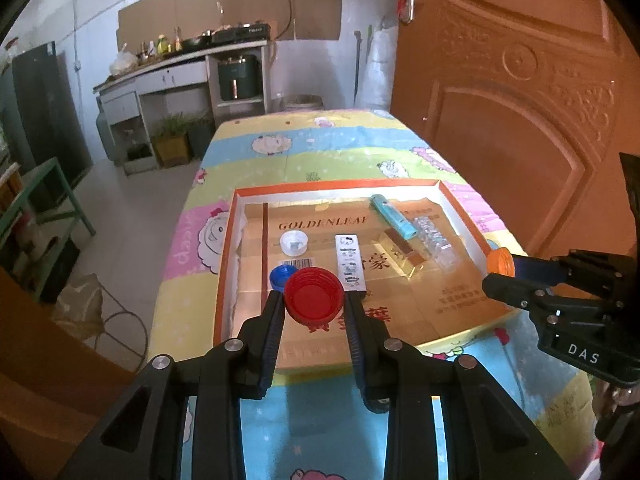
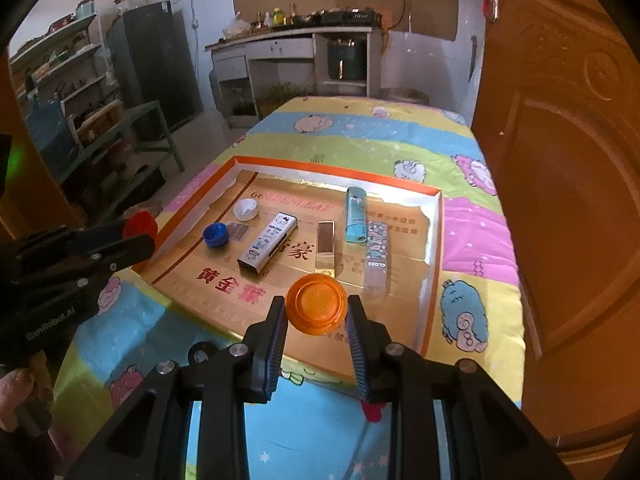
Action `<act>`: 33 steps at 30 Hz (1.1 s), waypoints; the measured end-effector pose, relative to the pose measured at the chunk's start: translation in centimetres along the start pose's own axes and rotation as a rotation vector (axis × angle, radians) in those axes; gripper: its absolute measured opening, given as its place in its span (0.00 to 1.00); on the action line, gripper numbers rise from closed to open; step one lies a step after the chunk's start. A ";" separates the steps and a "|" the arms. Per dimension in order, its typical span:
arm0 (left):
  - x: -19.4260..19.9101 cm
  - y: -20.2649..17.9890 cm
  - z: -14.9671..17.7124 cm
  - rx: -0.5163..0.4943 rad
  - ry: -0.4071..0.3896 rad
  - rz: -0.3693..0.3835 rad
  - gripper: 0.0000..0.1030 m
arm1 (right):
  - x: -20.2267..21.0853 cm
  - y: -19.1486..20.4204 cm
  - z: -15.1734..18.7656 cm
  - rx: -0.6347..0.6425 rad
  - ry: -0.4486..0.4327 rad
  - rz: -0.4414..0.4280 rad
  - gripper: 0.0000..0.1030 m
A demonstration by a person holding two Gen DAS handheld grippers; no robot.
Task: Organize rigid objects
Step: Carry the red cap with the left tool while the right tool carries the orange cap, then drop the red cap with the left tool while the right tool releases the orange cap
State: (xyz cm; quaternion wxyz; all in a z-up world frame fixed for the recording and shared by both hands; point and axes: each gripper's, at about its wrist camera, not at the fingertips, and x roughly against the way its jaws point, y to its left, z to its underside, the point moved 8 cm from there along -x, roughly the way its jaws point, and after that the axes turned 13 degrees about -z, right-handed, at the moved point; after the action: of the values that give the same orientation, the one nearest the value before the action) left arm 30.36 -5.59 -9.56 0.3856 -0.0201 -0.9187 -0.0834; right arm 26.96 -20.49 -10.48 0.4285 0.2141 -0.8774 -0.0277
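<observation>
My left gripper is shut on a red bottle cap, held above the near left part of a shallow orange-rimmed box lid. My right gripper is shut on an orange cap, held above the lid's near edge. In the lid lie a blue cap, a white cap, a white cartoon-printed lighter, a gold lighter, a teal lighter and a clear patterned lighter.
The lid sits on a table with a bright cartoon cloth. A wooden door stands close on the right. A green rack and floor lie to the left; a kitchen counter is at the back.
</observation>
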 end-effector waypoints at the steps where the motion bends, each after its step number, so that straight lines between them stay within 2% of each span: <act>1: -0.4 -0.1 0.0 -0.001 0.010 0.003 0.30 | -0.3 -0.2 -0.1 -0.005 0.009 -0.006 0.29; 6: -2.4 0.0 -0.1 -0.006 0.064 0.012 0.30 | -2.1 -0.9 -0.7 -0.027 0.075 -0.048 0.29; 15: -6.2 -0.6 0.2 -0.031 0.162 0.016 0.30 | -5.1 -2.2 -1.0 -0.003 0.204 -0.029 0.29; 33: -9.1 -1.3 1.7 -0.057 0.230 0.025 0.30 | -7.6 -3.8 -0.4 -0.043 0.284 -0.028 0.29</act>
State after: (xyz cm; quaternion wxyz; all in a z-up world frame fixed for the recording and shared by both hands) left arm 35.46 -6.31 -17.37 0.4887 -0.0331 -0.8653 -0.1064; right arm 32.75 -20.85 -16.75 0.5525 0.2190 -0.8039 -0.0220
